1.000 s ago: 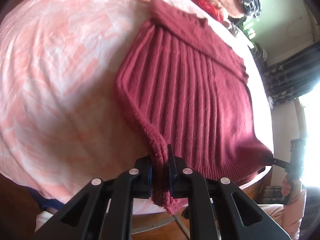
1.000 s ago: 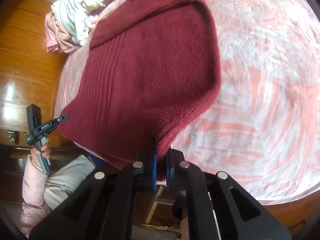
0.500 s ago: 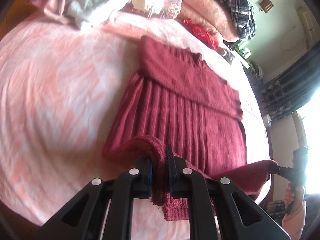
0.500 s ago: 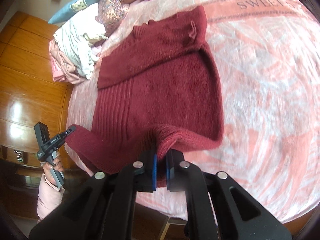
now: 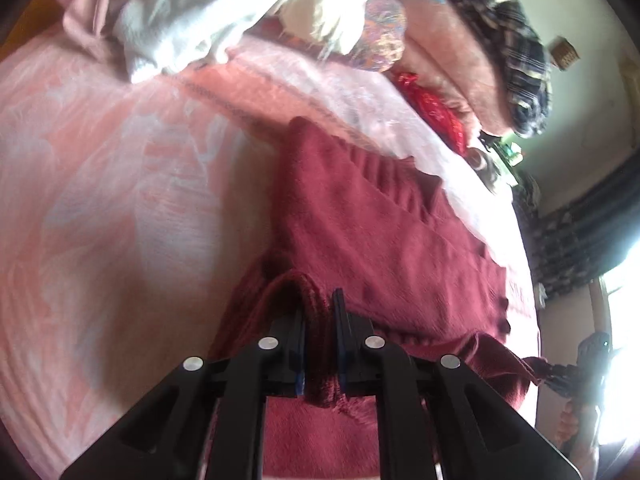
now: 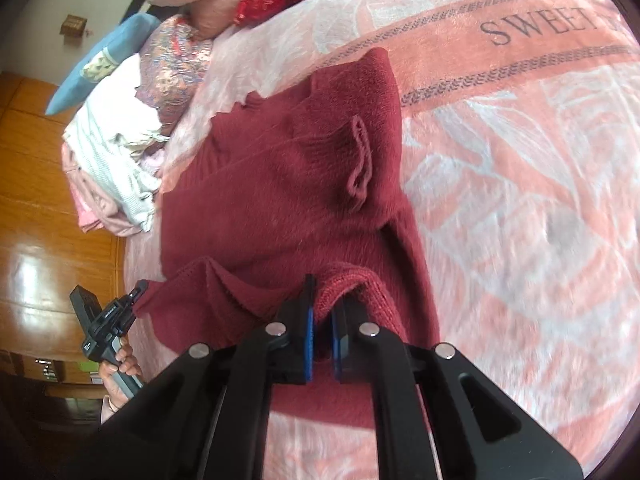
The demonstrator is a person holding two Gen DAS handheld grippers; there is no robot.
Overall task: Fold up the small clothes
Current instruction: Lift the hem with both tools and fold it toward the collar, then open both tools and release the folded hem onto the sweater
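The left gripper (image 5: 320, 340) is clamped on a bunched corner of the hem of the maroon sweater (image 5: 384, 240), with a tuft of knit protruding behind its jaws. The right gripper (image 6: 322, 320) is likewise closed on the opposite hem corner, the fabric pinched between its blue pads (image 6: 307, 338). Between the two grippers the hem hangs raised and slack, forming a fold line that runs crosswise to the garment's long axis. That axis extends straight ahead of both grippers, from the held hem toward the collar end (image 6: 376, 64), which lies flat on the pink bedspread (image 6: 520, 160). The sleeves are folded inward across the upper body, one cuff (image 6: 360, 160) visible on top. The collar end is forward of both grippers and roughly equally distant from each, so neither arm has the advantage; the fold appears to require both to advance together, parallel to the long axis, until the hem lies over the shoulder region. A pile of other clothes (image 6: 116, 168) sits beyond the collar, near but apart from the sweater.
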